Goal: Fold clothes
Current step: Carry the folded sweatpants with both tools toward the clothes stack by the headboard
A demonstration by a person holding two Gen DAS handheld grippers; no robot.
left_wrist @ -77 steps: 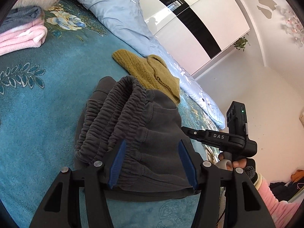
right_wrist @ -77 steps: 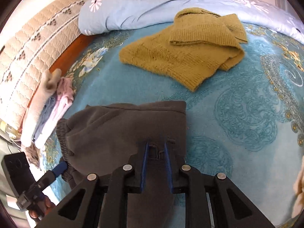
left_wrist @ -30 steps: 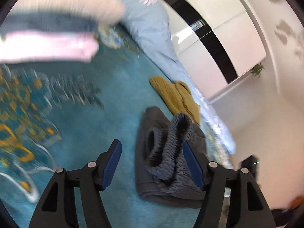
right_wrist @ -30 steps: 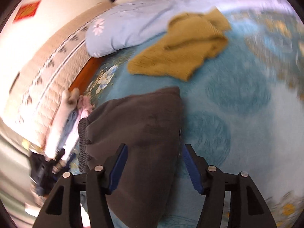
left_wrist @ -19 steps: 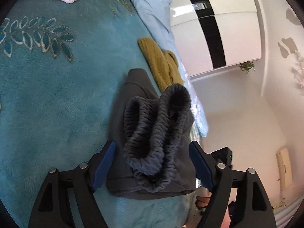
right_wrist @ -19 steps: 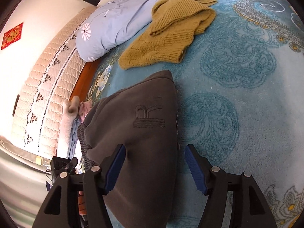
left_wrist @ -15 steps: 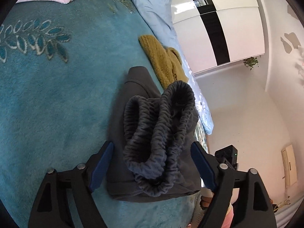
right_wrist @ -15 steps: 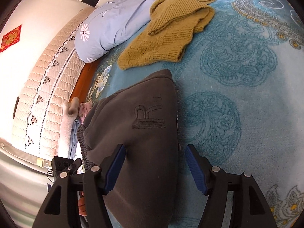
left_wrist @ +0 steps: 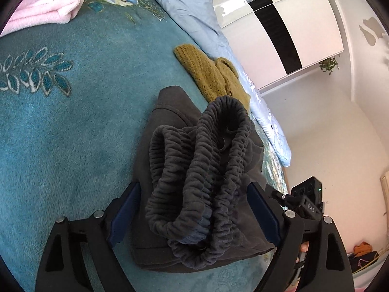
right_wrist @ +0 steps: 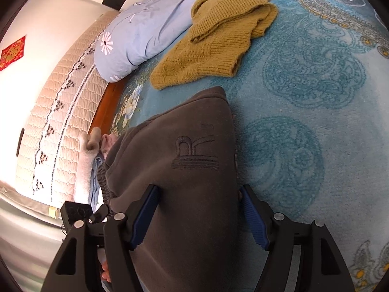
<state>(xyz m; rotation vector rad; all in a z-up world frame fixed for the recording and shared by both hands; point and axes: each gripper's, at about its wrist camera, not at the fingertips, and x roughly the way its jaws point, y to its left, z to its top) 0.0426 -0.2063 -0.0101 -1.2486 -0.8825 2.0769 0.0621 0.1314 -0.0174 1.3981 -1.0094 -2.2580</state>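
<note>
1. A dark grey fleece garment (left_wrist: 194, 170), folded into a thick bundle, lies on a teal plush bedspread (left_wrist: 60, 133) patterned with leaves and paisley medallions; its ribbed, gathered elastic band (left_wrist: 194, 194) bunches in loose loops at the end nearest the left wrist camera.
2. Seen from the right wrist camera, the same garment (right_wrist: 189, 194) shows a smooth brushed face with an embroidered "R" logo (right_wrist: 194, 153) stitched tone on tone, its far corner rising to a rounded point.
3. The left gripper (left_wrist: 194, 209) stands spread wide, its blue-padded fingers (left_wrist: 124, 209) flanking the gathered end of the bundle; whether the pads touch the cloth cannot be told, and nothing is pinched between them.
4. The right gripper (right_wrist: 199, 214) is likewise spread wide, its ribbed blue pads (right_wrist: 252, 219) sitting on either side of the folded garment's other end, with the fabric filling the gap but not clamped.
5. A mustard-yellow chunky-knit sweater (right_wrist: 218, 36) lies crumpled farther up the bed, apart from the grey bundle and against a pale blue quilt (right_wrist: 150, 29) printed with daisies.
6. A stack of folded soft items, pink fleece (left_wrist: 48, 9) among them, rests near the quilted beige headboard (right_wrist: 60, 109).
7. A white wardrobe with a black glossy stripe (left_wrist: 279, 24) backs the room in the left wrist view.
</note>
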